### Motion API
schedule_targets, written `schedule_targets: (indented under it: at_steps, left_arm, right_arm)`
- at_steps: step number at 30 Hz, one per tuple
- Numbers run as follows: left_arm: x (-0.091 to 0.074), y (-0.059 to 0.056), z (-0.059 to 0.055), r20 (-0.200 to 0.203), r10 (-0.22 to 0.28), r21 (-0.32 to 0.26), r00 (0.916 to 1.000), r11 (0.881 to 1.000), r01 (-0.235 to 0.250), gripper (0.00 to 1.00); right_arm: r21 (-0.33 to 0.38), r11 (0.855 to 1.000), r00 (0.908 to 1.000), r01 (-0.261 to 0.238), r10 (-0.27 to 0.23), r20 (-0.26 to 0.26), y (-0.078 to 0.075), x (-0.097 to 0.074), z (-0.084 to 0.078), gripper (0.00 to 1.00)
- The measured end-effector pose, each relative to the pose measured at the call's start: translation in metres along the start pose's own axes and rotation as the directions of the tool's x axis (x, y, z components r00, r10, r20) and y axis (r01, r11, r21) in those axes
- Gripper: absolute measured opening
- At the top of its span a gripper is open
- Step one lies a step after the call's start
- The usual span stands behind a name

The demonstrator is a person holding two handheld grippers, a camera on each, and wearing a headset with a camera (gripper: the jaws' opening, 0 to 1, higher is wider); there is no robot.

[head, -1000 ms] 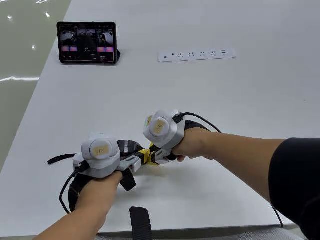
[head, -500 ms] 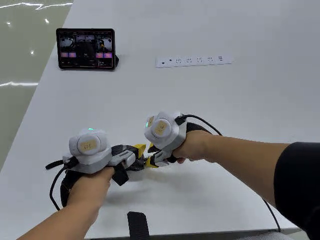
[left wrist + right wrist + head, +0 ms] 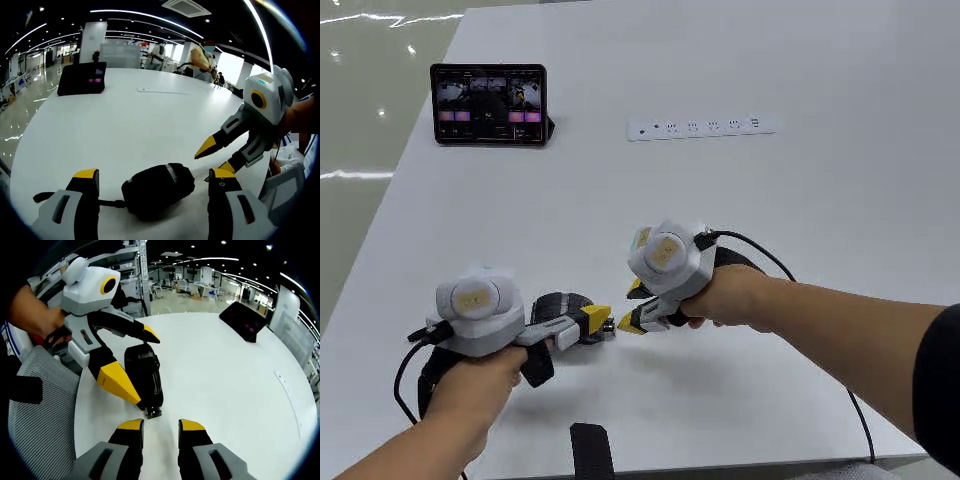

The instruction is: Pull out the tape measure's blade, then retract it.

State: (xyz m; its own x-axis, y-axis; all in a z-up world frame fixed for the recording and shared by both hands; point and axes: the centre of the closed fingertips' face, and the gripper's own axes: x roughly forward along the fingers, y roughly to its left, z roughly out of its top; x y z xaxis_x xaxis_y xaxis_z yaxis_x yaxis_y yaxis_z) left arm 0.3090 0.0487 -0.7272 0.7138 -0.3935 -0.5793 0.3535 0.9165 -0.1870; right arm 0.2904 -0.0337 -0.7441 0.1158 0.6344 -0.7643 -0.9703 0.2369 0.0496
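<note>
Table (image 3: 800,180): white, smooth, matt with a faint sheen; tape measure (image 3: 144,374): black case, plastic-looking, low gloss; left gripper (image 3: 154,175) and right gripper (image 3: 161,425): hard pale-grey plastic shells, jaw tips matt; tablet (image 3: 488,102): glossy screen; floor (image 3: 360,120): polished, mirror-glossy; chair (image 3: 40,390): grey woven mesh.

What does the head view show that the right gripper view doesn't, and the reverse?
Head view: the body of the right gripper, the hand holding it and its cable. Right gripper view: a mesh chair and the office hall beyond. Both: the black tape measure, the left gripper with fingers either side of it, the tablet, the white table.
</note>
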Motion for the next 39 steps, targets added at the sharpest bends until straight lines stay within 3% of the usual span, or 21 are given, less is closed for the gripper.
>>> schedule_targets:
  at_steps: [7, 14, 16, 19, 21, 23, 35, 39]
  left_arm:
    - [-0.007, -0.003, -0.001, 0.005, -0.031, 0.029, 0.9995, 0.999, 0.031, 0.99]
    - [-0.016, -0.012, 0.003, 0.021, -0.079, 0.038, 0.9967, 0.996, 0.078, 0.99]
    - [-0.017, -0.015, 0.001, 0.015, -0.100, 0.030, 0.9949, 0.995, 0.099, 0.99]
    - [-0.021, -0.025, 0.000, 0.014, -0.183, -0.013, 0.9830, 0.983, 0.183, 0.99]
    - [-0.021, -0.020, -0.004, -0.015, -0.167, 0.013, 0.9858, 0.986, 0.167, 0.99]
    - [-0.022, -0.019, -0.004, -0.007, -0.170, 0.049, 0.9854, 0.984, 0.170, 0.99]
    - [-0.033, -0.015, -0.010, -0.057, -0.198, 0.092, 0.9785, 0.975, 0.203, 0.99]
    - [-0.036, -0.012, -0.012, -0.069, -0.207, 0.118, 0.9759, 0.970, 0.214, 0.99]
  right_arm:
    - [0.047, 0.999, 0.9988, 0.027, -0.029, 0.040, -0.001, -0.014, -0.007, 0.26]
    - [0.078, 0.996, 0.9961, 0.045, -0.051, 0.072, 0.000, -0.029, -0.014, 0.29]
    - [0.084, 0.995, 0.9958, 0.048, -0.054, 0.074, 0.000, -0.033, -0.017, 0.30]
    - [0.085, 0.995, 0.9952, 0.059, -0.066, 0.073, 0.001, -0.041, -0.025, 0.31]
    - [0.096, 0.994, 0.9947, 0.060, -0.068, 0.078, 0.002, -0.045, -0.029, 0.33]
    - [0.106, 0.992, 0.9942, 0.063, -0.072, 0.080, 0.003, -0.049, -0.035, 0.34]
    - [0.150, 0.984, 0.9912, 0.095, -0.108, 0.077, -0.003, -0.077, -0.068, 0.42]
    - [0.176, 0.978, 0.9864, 0.109, -0.128, 0.103, -0.007, -0.088, -0.077, 0.43]
